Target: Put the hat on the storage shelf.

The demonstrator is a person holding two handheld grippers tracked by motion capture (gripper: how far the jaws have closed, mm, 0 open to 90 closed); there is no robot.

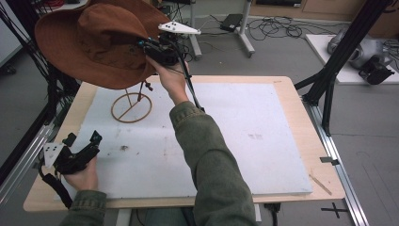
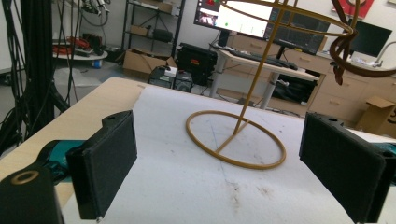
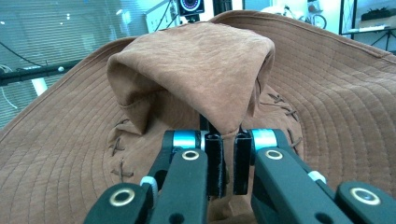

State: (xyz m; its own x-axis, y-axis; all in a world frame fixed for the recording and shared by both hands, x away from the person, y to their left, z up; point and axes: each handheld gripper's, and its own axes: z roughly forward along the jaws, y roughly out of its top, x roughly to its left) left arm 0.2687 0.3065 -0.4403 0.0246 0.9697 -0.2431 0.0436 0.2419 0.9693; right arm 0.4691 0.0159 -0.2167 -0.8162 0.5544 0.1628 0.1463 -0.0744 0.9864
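A brown wide-brimmed hat (image 1: 94,42) (image 3: 196,60) hangs tilted in the air over the table's far left. My right gripper (image 1: 143,44) (image 3: 227,140) is shut on a fold of its crown. Below it a thin gold wire hat stand (image 1: 131,107) (image 2: 247,100) rises from a ring base on the white mat. The hat hides the stand's top in the high view, and I cannot tell whether they touch. The hat's brim edge (image 2: 369,72) shows at upper right in the left gripper view. My left gripper (image 1: 83,138) (image 2: 219,140) rests open at the front left, pointing at the stand's base.
A white mat (image 1: 235,141) covers most of the wooden table (image 1: 306,117). Black frame posts (image 1: 329,80) stand at the table's right and left edges. Cables and equipment lie on the floor beyond the table.
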